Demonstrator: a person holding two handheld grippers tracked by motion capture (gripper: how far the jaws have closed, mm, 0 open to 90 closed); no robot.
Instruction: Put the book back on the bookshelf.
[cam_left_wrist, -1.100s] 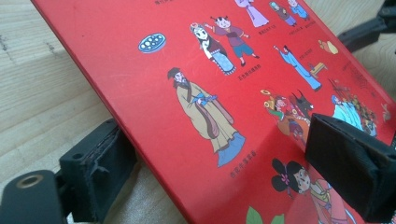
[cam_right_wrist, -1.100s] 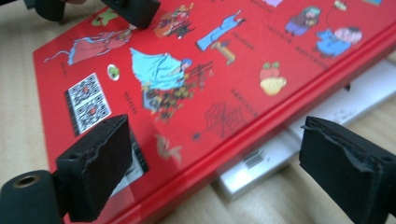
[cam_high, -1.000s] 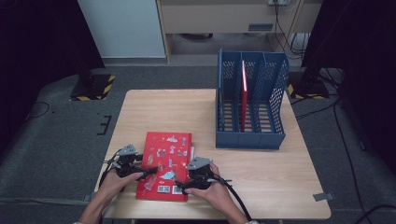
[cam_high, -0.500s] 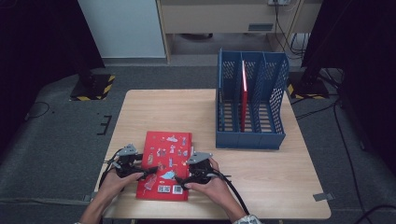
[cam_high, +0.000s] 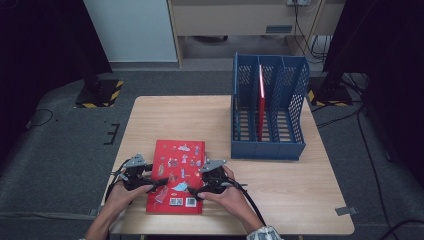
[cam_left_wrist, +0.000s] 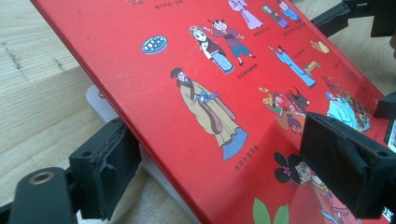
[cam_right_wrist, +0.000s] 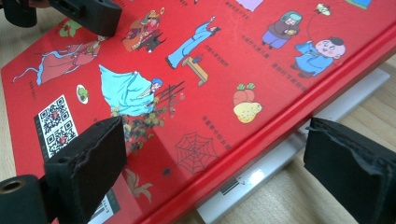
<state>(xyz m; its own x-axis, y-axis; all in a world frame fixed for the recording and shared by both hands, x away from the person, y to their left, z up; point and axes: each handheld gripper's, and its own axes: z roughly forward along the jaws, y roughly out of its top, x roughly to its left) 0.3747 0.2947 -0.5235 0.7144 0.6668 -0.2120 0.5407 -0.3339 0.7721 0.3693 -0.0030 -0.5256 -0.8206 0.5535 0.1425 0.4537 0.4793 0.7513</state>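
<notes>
Red picture book (cam_high: 177, 176) lies flat on the bench (cam_high: 280, 180), at its near-left part, well apart from the blue file rack (cam_high: 267, 112) at the far right. Left hand-held gripper (cam_high: 156, 184) straddles the book's left edge, its jaws apart: one pad over the cover, the other at the edge beside the bench, and they have just been closing slightly. Right hand-held gripper (cam_high: 196, 192) straddles the right edge likewise, jaws apart, not pressing the cover.
</notes>
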